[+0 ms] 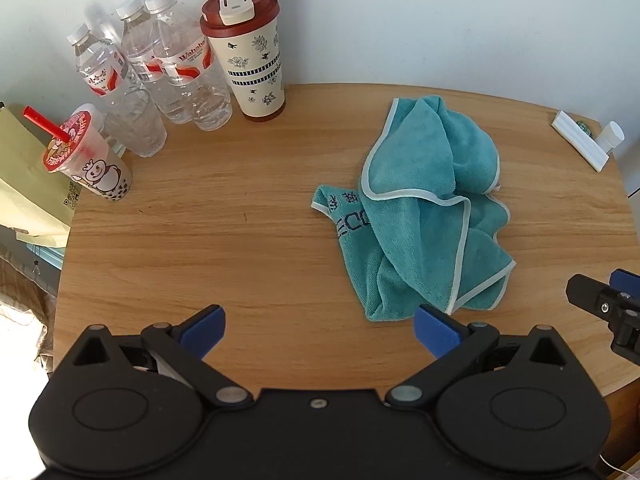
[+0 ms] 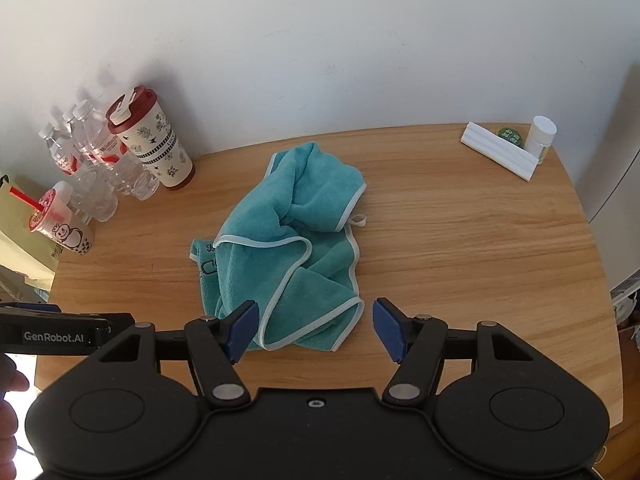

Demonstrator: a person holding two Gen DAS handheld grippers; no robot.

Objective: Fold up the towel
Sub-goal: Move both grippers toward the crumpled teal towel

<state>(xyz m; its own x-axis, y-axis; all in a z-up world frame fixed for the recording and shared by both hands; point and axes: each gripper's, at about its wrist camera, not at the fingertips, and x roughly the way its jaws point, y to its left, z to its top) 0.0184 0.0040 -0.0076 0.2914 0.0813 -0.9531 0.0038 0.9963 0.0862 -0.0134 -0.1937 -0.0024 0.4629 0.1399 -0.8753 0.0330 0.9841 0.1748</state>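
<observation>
Teal towel [image 2: 288, 240] crumpled mid-table [image 2: 460, 240], near corner just ahead of right gripper [image 2: 315, 330], jaws wide, empty. Left gripper [image 1: 320, 330] also wide, empty, towel ahead-right. Only the right view shows the hanging loop [image 2: 357, 221]. Bubble-tea cup [image 1: 90, 160]: pearls at bottom.
</observation>
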